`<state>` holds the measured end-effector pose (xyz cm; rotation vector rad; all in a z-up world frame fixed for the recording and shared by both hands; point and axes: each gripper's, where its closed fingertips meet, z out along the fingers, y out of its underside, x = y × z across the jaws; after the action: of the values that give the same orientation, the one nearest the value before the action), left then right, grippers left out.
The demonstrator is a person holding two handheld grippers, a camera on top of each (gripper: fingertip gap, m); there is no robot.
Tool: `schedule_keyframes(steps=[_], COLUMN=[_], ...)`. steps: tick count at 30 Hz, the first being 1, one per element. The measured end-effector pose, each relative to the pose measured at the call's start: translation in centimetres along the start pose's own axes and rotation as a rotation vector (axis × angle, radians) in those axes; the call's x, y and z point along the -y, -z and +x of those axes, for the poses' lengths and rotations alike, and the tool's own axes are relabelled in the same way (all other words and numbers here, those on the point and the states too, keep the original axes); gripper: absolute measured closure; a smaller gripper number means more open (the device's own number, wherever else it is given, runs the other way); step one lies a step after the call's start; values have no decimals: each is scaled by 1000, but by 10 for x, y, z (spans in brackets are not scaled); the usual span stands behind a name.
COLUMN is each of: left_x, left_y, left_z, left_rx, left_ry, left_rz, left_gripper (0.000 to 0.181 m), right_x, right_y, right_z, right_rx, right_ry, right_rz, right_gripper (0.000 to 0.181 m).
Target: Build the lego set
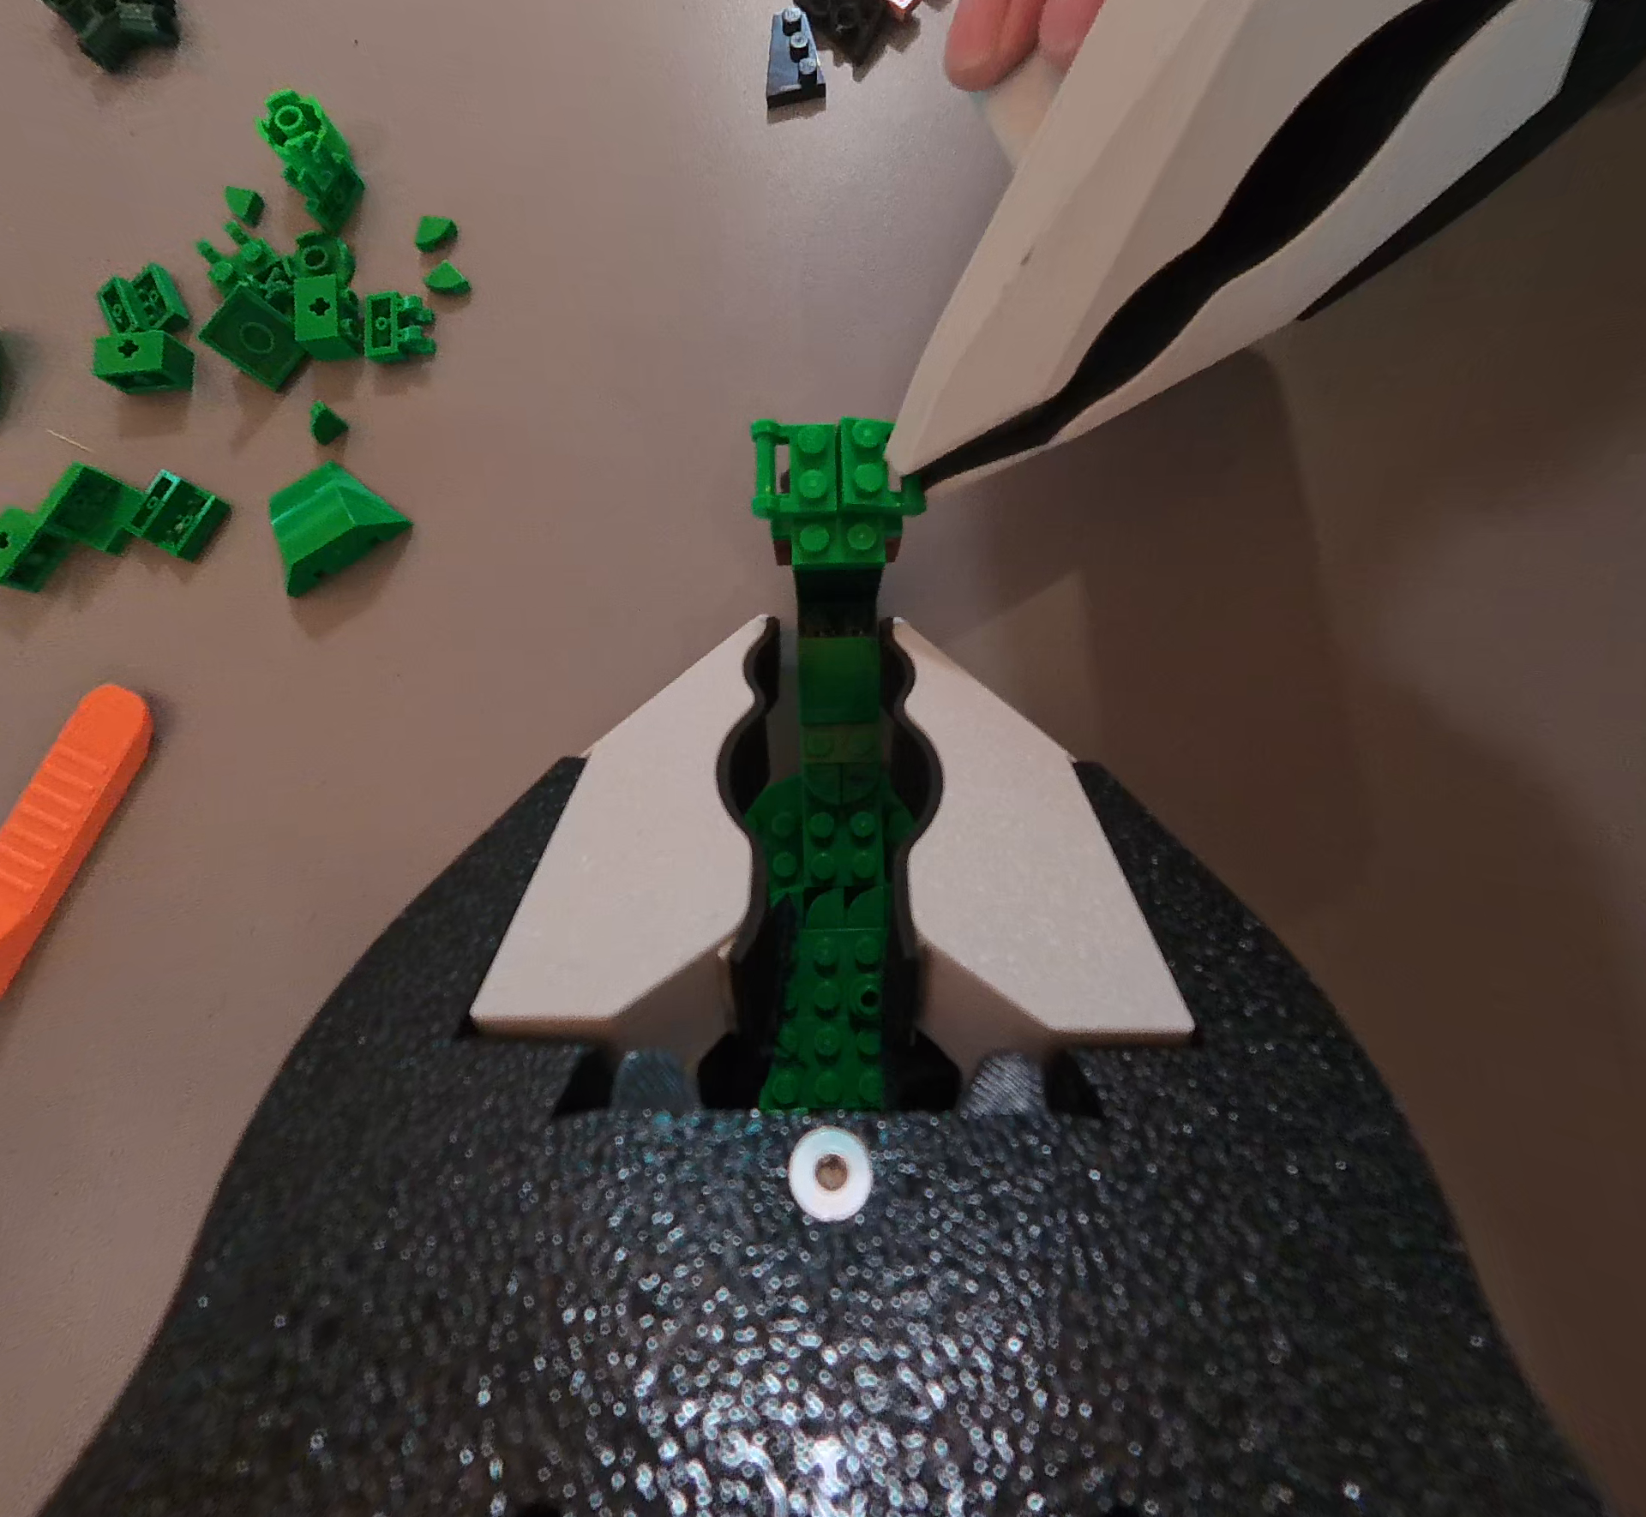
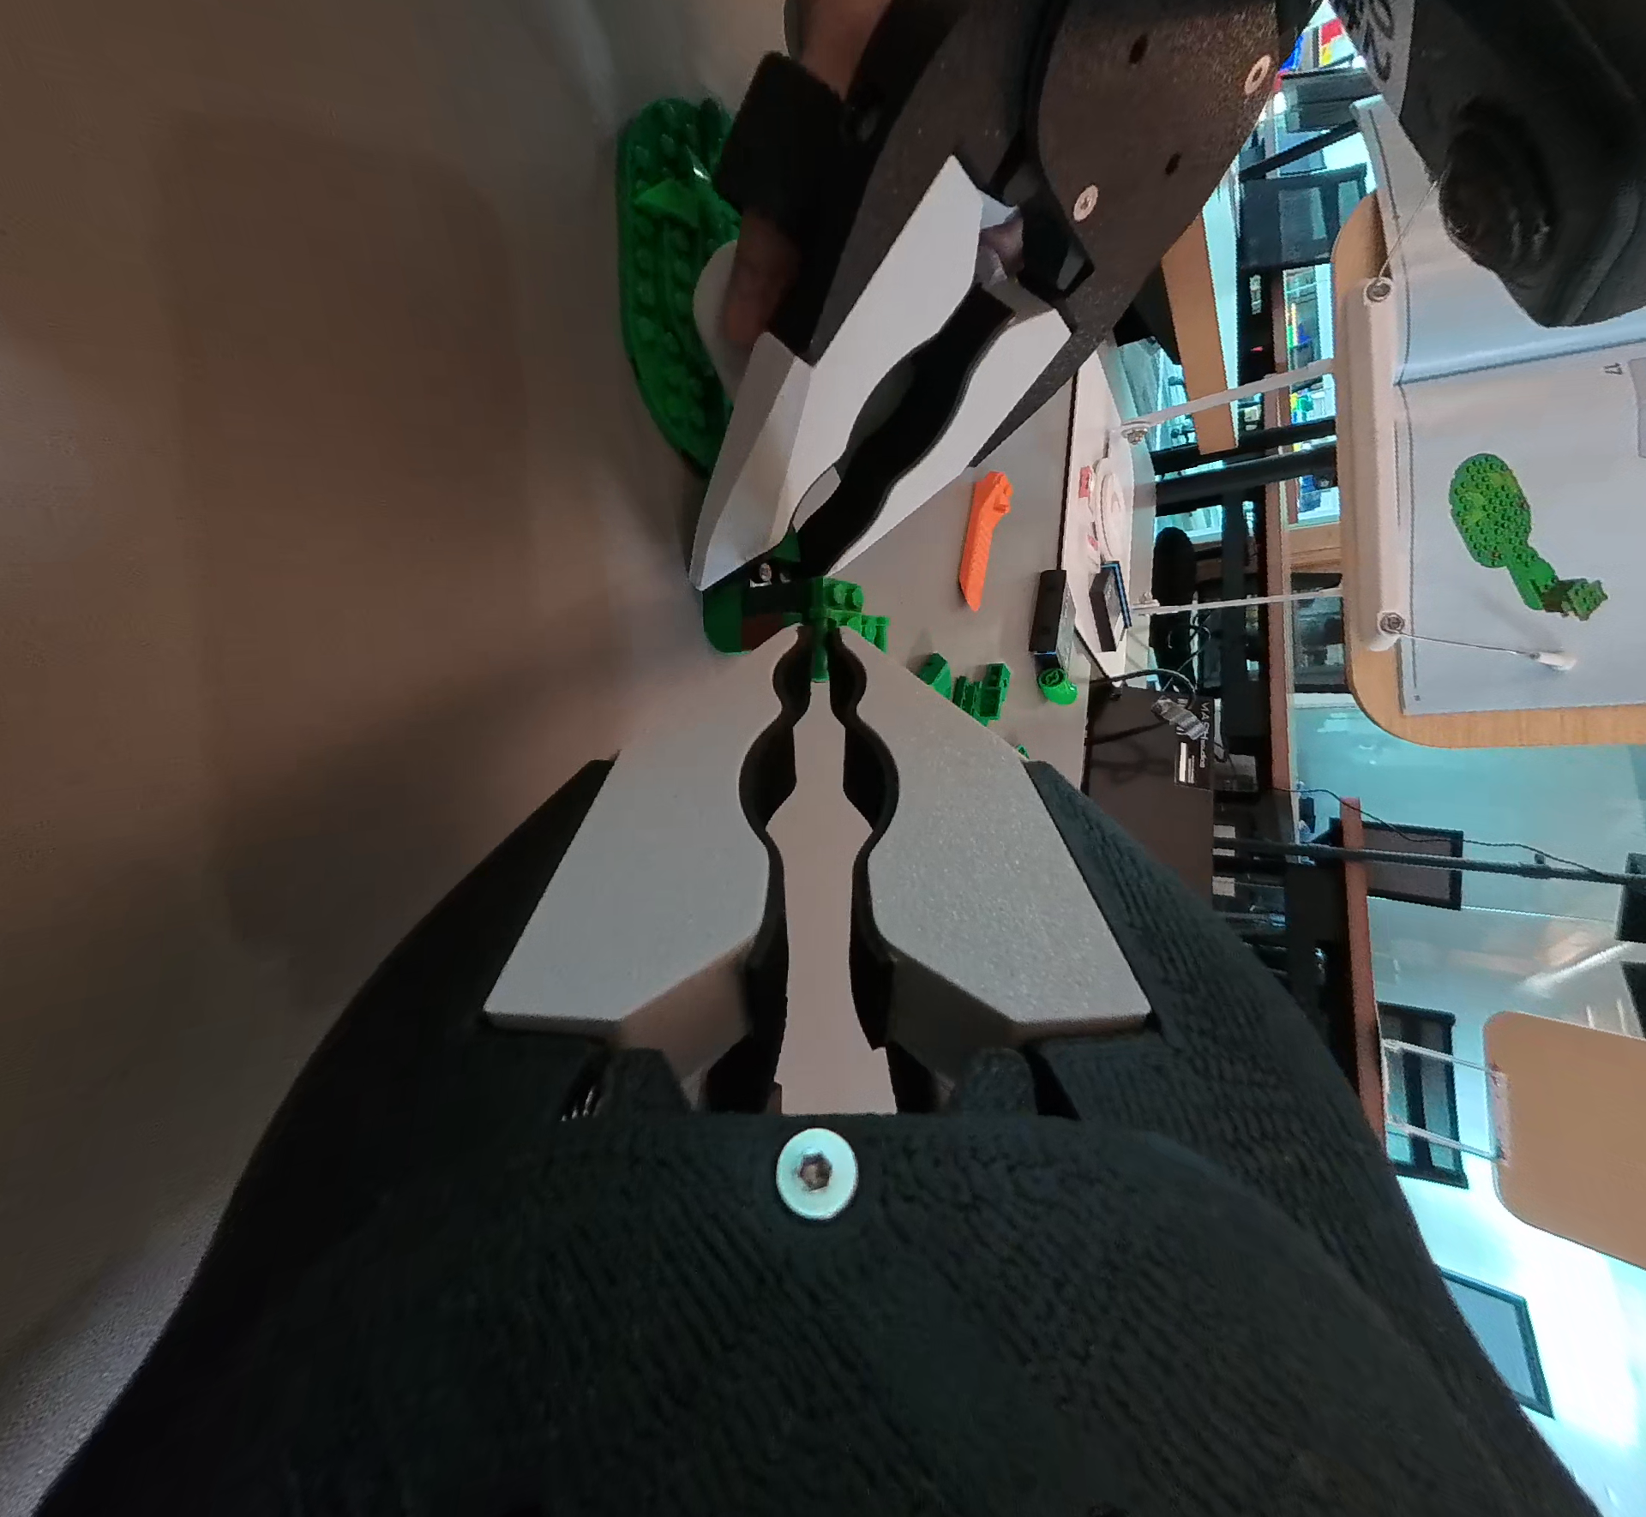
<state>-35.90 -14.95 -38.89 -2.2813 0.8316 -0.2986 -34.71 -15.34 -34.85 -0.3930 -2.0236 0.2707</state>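
My left gripper (image 1: 828, 628) is shut on a long green lego build (image 1: 837, 851) that runs forward between its fingers. The build's studded head (image 1: 824, 486) sticks out past the fingertips, above the table. My right gripper (image 1: 904, 472) comes in from the upper right, its tips at the head's right edge. In the right wrist view, the right gripper (image 2: 818, 659) is shut on a small green piece (image 2: 819, 637) at the head. The left gripper (image 2: 757, 570) shows there too, gripping the build (image 2: 739, 619).
Loose green bricks (image 1: 267, 299) and a green slope (image 1: 330, 526) lie at left. Dark green pieces (image 1: 107, 5) lie far left, black and copper plates (image 1: 855, 5) at the top. An orange brick separator (image 1: 62, 806) lies left. A green baseplate (image 2: 659, 272) and instruction booklet (image 2: 1514, 539) show. The left gripper's tips are roughly 4 cm from the right gripper's. My left tips are roughly 10 cm from the green slope (image 1: 330, 526).
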Motion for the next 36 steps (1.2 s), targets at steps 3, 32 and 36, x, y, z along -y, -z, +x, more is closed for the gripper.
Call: schedule_keyframes(steps=[3,32,36], left_x=[0,0,2], left_y=[0,0,1], left_z=[0,3,-1], left_rx=[0,-9,-1], left_ry=[1,-4,51], left_rz=[0,-1,12], left_gripper=[161,164,166], right_x=[-1,-3,-3], right_y=[0,-2,-3], right_z=[1,0,-3], right_rx=[-9,23,23], right_ry=[5,-85,-80], right_rz=[-4,-44,-53], right_gripper=[179,174,170])
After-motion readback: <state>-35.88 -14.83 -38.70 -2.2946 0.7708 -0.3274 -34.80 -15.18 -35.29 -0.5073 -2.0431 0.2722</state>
